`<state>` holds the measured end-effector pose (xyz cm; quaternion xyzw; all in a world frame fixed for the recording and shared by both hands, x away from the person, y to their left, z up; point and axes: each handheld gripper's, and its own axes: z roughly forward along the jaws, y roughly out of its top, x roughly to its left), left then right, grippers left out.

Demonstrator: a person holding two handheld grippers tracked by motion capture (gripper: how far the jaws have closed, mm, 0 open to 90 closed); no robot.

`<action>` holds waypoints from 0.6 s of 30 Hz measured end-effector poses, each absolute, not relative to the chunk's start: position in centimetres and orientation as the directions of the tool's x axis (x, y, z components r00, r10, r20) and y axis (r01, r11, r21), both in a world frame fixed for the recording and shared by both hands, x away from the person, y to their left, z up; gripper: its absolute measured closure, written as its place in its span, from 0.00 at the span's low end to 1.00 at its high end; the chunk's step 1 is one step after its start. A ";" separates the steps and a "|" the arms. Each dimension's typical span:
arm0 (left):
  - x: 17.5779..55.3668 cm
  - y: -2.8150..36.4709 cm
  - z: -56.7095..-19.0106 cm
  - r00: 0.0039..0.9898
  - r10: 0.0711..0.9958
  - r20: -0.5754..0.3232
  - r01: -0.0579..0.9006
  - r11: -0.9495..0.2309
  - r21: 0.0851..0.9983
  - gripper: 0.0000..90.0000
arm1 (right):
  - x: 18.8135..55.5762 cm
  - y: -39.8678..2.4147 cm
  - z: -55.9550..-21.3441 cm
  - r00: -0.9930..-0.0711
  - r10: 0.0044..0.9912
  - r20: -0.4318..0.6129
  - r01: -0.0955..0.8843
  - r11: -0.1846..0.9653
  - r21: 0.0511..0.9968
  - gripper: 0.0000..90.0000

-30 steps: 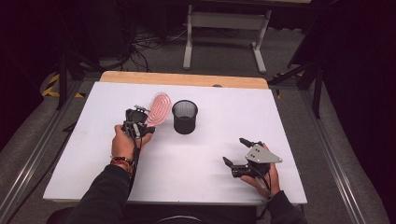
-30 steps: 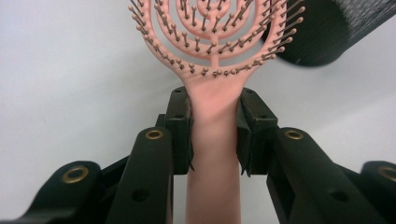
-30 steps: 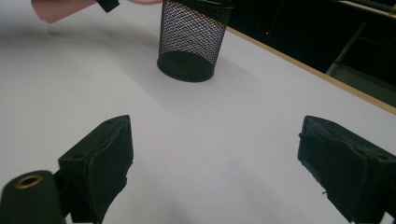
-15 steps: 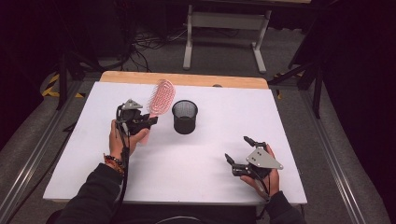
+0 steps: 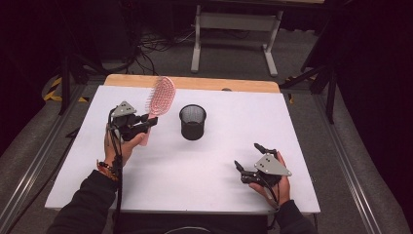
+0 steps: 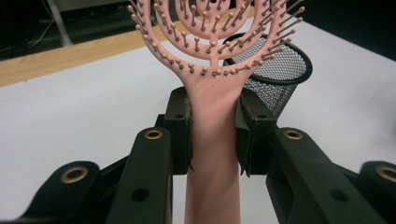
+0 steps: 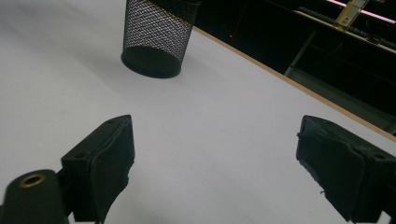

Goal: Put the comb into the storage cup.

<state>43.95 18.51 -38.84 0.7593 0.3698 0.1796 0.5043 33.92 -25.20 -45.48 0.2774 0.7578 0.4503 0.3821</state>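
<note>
White counter [image 5: 195,165] spreads under both tongs, with a bare wooden strip along its far edge. From above, the black mesh cup [image 5: 193,122] stands between the two hands, just to the right of the left tongs [image 5: 148,123] and well ahead of the right tongs [image 5: 248,158]. The left gripper view shows what the high view cannot: the pink hairbrush [image 6: 212,112] clamped by its handle between both pads, bristled head upright, the cup's rim just behind it. In the right gripper view the right tongs' jaws stand wide apart, holding nothing, just above the counter, with the cup ahead to their left.
</note>
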 end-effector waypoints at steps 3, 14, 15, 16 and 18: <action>43.9 18.8 -38.7 0.662 0.743 -0.095 0.368 -0.212 0.905 0.77 | 33.9 -25.2 -45.5 -0.551 0.767 -0.329 0.078 0.440 0.895 0.14; 43.0 19.7 -37.8 0.676 0.732 -0.086 0.277 -0.143 0.950 0.77 | 33.9 -25.2 -45.5 -0.550 0.767 -0.331 0.069 0.437 0.897 0.14; 42.9 19.8 -37.7 0.681 0.727 -0.085 0.267 -0.138 0.954 0.77 | 33.9 -25.2 -45.5 -0.551 0.767 -0.330 0.068 0.436 0.897 0.14; 42.7 19.8 -37.6 0.681 0.728 -0.078 0.254 -0.135 0.958 0.77 | 33.9 -25.2 -45.5 -0.552 0.766 -0.329 0.067 0.433 0.899 0.14; 42.5 19.8 -37.4 0.689 0.721 -0.071 0.236 -0.131 0.963 0.77 | 33.9 -25.2 -45.5 -0.552 0.764 -0.333 0.066 0.438 0.896 0.14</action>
